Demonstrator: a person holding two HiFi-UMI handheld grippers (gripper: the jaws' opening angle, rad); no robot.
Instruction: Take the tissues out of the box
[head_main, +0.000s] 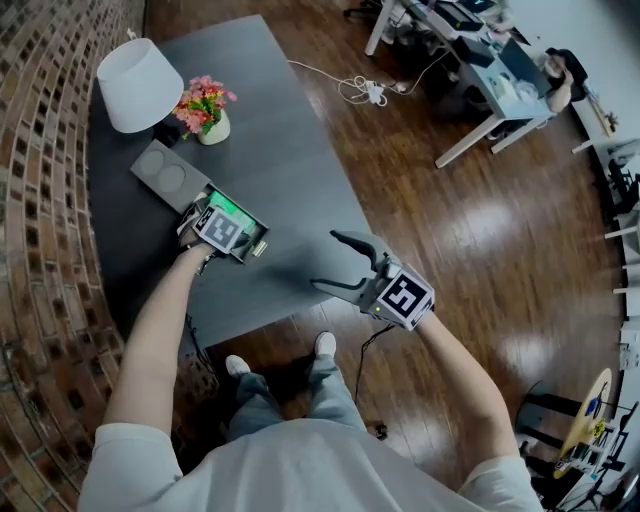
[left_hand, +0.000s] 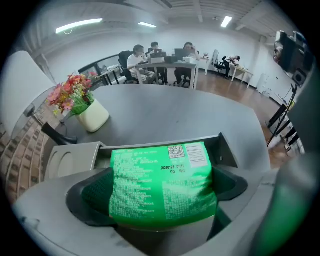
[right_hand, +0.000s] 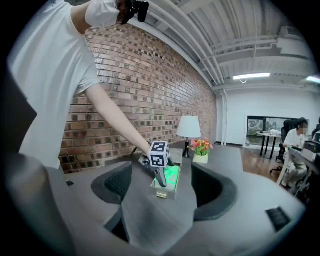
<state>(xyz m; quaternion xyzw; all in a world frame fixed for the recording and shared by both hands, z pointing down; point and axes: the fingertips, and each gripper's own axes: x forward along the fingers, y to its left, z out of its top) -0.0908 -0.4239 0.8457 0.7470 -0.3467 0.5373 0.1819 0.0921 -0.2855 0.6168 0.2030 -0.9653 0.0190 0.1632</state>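
Observation:
A grey box (head_main: 252, 246) lies with its lid (head_main: 168, 177) swung open on the dark grey table (head_main: 280, 150). Inside it sits a green tissue pack (head_main: 229, 205). My left gripper (head_main: 236, 222) reaches into the box. In the left gripper view the green pack (left_hand: 162, 185) fills the gap between both pads (left_hand: 92, 195), and the left gripper (left_hand: 162, 176) is shut on it; the box's back wall (left_hand: 150, 146) stands just behind. My right gripper (head_main: 325, 260) hovers open at the table's near edge, nothing in it. From the right gripper (right_hand: 162, 182) view, the box (right_hand: 161, 192) lies ahead.
A white lamp (head_main: 138, 82) and a pot of pink flowers (head_main: 205, 108) stand at the table's far left, behind the box. A brick wall (head_main: 40, 250) runs along the left. A cable and power strip (head_main: 365, 92) lie on the wooden floor, with desks (head_main: 490, 80) beyond.

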